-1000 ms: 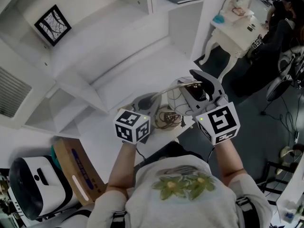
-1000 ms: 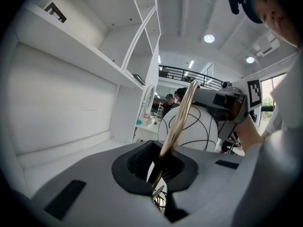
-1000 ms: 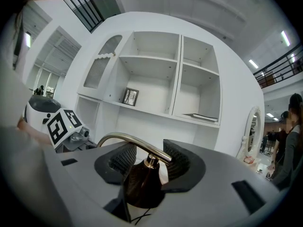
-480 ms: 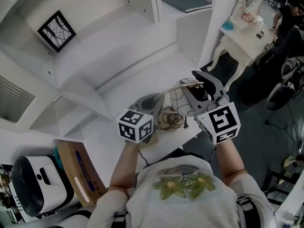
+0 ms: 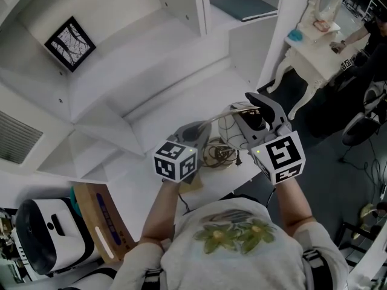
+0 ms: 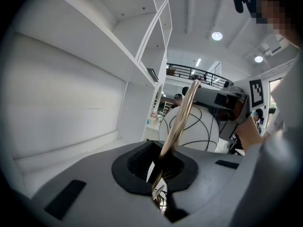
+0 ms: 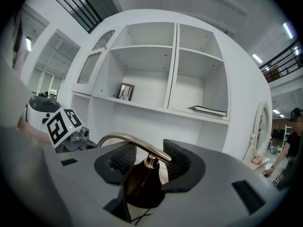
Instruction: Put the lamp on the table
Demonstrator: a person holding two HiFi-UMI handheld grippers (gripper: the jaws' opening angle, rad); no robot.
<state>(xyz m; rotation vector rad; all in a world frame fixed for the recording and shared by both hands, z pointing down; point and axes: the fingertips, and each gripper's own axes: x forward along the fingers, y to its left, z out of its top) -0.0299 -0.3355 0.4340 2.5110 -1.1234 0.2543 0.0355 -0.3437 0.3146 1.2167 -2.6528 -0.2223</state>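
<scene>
While the head view places the lamp (image 5: 226,124) in the air over the near edge of the white table (image 5: 163,113), carried between both tools with its cord (image 5: 221,153) bunched underneath, it hides how each one grips. From the left gripper (image 5: 195,132), its own view fills that in. The jaws are closed tight on the thin brass stem (image 6: 179,119), which rises at a slant out of the ribbed black pads (image 6: 139,160). Behind it sits the globe (image 6: 189,129), smooth, white and round, crossed by fine black lines.

Only the right gripper (image 5: 254,111) view shows the dark, glossy, dome-shaped cap (image 7: 144,183). It is clamped between widely spread jaws, and the polished stem bends out of its top in an arc to the left. That view also takes in the white shelves (image 7: 165,65) with a small framed picture (image 7: 125,91). From above, the picture reads as black with pale cracks.
</scene>
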